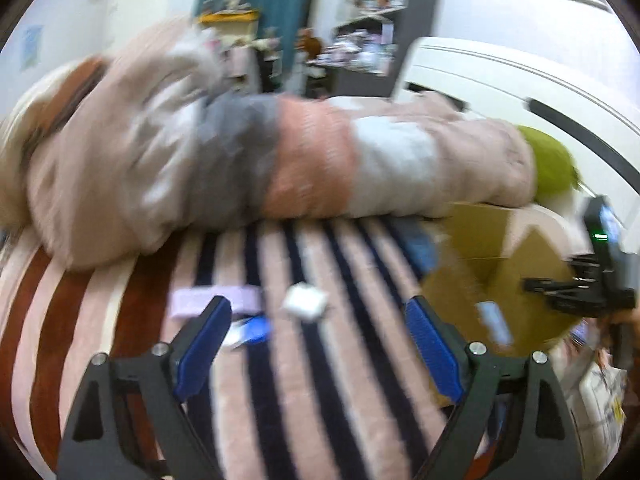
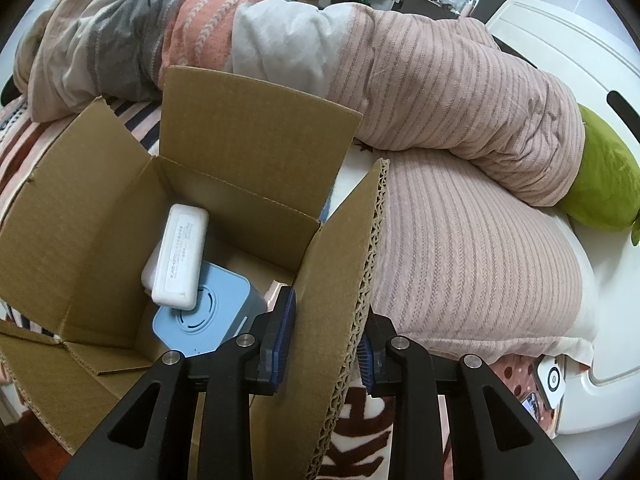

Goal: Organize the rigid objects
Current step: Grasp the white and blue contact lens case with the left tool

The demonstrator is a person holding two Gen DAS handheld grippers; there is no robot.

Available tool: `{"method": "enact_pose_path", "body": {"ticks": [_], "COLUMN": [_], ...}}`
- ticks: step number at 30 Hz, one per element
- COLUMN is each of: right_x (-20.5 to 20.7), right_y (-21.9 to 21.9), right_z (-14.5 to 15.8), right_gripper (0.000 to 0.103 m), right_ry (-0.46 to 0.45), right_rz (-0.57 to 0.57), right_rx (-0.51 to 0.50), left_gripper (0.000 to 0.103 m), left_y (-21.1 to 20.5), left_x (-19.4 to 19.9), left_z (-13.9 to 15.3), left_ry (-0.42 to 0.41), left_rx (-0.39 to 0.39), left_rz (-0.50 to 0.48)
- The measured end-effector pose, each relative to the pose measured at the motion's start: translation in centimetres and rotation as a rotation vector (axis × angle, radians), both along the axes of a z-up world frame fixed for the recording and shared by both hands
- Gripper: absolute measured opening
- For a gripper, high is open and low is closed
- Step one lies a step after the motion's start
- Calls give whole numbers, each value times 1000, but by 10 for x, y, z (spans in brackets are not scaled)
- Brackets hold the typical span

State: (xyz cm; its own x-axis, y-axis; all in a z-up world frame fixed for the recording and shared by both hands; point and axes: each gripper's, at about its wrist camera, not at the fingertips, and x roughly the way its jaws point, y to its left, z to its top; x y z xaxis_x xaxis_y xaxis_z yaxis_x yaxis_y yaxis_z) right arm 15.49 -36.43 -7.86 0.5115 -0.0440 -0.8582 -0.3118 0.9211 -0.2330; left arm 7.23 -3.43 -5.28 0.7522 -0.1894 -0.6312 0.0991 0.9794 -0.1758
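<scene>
My left gripper (image 1: 318,332) is open and empty above the striped bed cover (image 1: 340,380). A small white block (image 1: 305,303) lies just ahead between the fingers, a lilac flat piece (image 1: 192,301) and a blue-white item (image 1: 252,330) by the left finger; the view is blurred. My right gripper (image 2: 326,338) is shut on the right flap (image 2: 344,300) of the open cardboard box (image 2: 80,240). Inside lie a white oblong case (image 2: 180,256) on a light blue cube (image 2: 208,320). The box (image 1: 480,264) and right gripper (image 1: 576,292) show in the left wrist view.
A rolled striped blanket (image 2: 440,92) lies across the bed behind the box, also in the left wrist view (image 1: 240,160). A green plush (image 2: 604,192) lies at the right. A white bed frame (image 2: 560,52) bounds the far side. A small white device (image 2: 554,378) lies lower right.
</scene>
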Motion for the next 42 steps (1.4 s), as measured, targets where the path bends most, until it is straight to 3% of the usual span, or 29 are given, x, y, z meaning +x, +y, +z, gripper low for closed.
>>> {"method": "enact_pose_path", "body": {"ticks": [5,10,22,25,26,27,28,37,42], "right_x": [0,0,0,1,1,1,1,-1,-1], "right_y": [0,0,-1,-1,-1,-1,-2,-2,-2], "right_z": [0,0,-1,0,0,0,0,-1,0], "right_gripper": [23,23,24,24,24,24,24,24,24], "right_ry": [0,0,4,4,4,4,3,0,0], "right_rz": [0,0,1,1,1,1,1,1,1], "right_rx": [1,0,3,3,3,3,4,7,8], "left_gripper": [87,87,87,82,76,61,59,59,59], "left_y": [37,46,18,11,9,7,6,-5,-3], "left_x": [9,32,98,105,105,104,104,87,55], "left_z": [-57,-100,-149,-152,-151,-151,-150,-139,-110], "left_ry": [103,181,246,245,240,237,237,198,145], "left_rx": [-10,11,174,208,211,206,207,250,270], "left_rz": [88,119,84,91,88,80,78,56,32]}}
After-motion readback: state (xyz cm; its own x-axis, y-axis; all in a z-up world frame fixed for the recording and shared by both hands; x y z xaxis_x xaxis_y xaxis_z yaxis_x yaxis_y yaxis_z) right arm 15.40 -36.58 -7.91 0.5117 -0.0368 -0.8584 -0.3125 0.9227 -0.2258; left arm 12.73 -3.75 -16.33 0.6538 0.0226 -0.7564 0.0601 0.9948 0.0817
